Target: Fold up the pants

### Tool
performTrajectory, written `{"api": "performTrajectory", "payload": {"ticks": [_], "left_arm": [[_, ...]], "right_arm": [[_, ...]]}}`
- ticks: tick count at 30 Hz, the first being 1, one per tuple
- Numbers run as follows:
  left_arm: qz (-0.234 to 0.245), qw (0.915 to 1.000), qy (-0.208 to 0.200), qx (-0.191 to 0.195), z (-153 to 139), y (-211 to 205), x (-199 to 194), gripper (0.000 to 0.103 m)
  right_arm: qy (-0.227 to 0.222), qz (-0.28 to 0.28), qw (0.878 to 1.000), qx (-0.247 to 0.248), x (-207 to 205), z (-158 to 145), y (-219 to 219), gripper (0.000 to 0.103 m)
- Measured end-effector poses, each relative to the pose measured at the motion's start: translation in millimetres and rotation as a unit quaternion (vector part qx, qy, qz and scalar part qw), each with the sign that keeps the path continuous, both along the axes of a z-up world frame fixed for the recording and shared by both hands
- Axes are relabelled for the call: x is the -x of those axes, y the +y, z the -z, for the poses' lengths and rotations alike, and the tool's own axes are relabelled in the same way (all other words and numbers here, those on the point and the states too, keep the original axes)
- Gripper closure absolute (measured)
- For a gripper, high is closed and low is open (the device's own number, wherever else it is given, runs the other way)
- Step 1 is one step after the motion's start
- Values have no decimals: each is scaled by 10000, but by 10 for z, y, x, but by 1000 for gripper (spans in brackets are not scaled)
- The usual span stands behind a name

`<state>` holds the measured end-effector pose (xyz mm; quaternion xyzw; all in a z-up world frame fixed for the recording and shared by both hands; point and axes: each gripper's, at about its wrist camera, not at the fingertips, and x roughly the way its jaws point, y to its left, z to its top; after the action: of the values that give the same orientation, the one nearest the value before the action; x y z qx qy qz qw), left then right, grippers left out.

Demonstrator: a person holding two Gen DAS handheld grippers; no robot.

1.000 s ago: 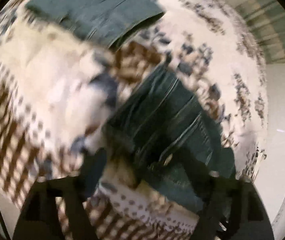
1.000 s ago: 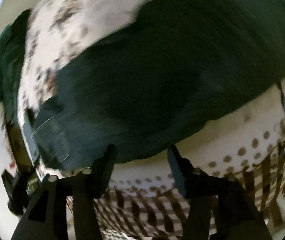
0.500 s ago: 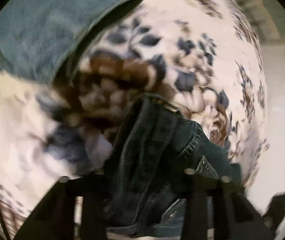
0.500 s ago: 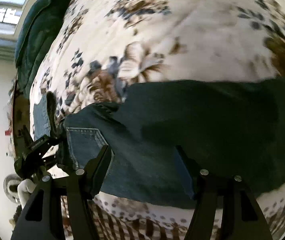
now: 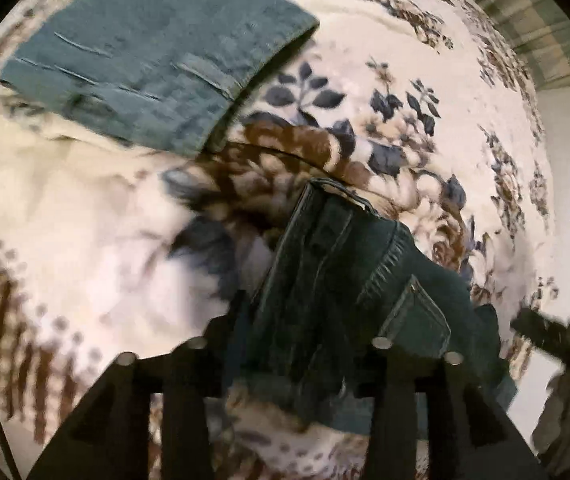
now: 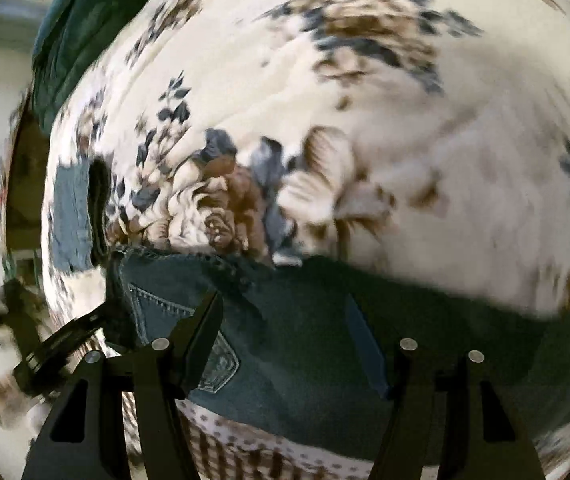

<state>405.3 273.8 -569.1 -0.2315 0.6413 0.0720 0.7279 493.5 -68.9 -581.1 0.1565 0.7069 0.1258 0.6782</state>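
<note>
Dark blue jeans (image 5: 325,280) lie on a floral bedspread (image 5: 385,60). In the left wrist view their waistband end with a back pocket (image 5: 417,320) sits between the fingers of my open left gripper (image 5: 305,320). In the right wrist view the jeans (image 6: 305,340) stretch across the lower frame, and my right gripper (image 6: 285,320) is open just above them, its fingers wide apart. The left gripper (image 6: 61,344) shows at the lower left there, by the waistband.
A lighter blue folded denim piece (image 5: 145,48) lies on the bed at the upper left; it also shows in the right wrist view (image 6: 71,216). A dark green pillow (image 6: 73,28) lies at the bed's far end. The bedspread's checked border (image 6: 225,448) runs near me.
Both grippers have pulled back and tilted. The jeans' waistband end now lies between the left gripper's fingers. The right view shows more bedspread and less denim than before.
</note>
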Motion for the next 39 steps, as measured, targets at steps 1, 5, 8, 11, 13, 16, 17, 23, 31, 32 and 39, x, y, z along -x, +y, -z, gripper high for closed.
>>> {"api": "performTrajectory", "payload": {"ticks": [1,5,8,11,13,16,17,23,31,32,39], "left_arm": [[-11,10000,-67,-32,-102,-44,29,57],[-39,9999,-166,9,-297,-347,-18,39],[57,9998,6,179,-197,-638,-200,39],[-72,9978,269,593,2,-875,-388,39],[-160,9948,469,888,143,-996,-482,39],[-300,9928,727,905,257,-1108,-571,39],[-374,9925,795,844,269,-1124,-600,39],[9,9963,740,443,153,-1269,-806,39],[1217,9889,847,-84,247,-1633,-998,33],[983,9903,965,164,302,-1586,-995,33],[-1502,9579,1513,1922,504,-1226,-669,34]], "right_arm": [[99,-142,9998,31,-97,46,37,36],[956,-785,9916,366,-452,496,168,36],[1575,-945,9825,316,-500,864,153,74],[1615,-313,9861,-237,-432,866,-87,87],[1438,103,9884,-470,-395,766,-310,90],[1374,864,9834,-813,-364,738,-670,90],[1437,957,9806,-931,-354,765,-722,90],[1649,801,9717,-1488,-503,815,-800,72],[1324,-440,9788,-1500,-673,588,-834,42],[1298,-647,9774,-1539,-644,587,-795,42],[1127,-1469,9756,-1179,-250,777,-479,67]]}}
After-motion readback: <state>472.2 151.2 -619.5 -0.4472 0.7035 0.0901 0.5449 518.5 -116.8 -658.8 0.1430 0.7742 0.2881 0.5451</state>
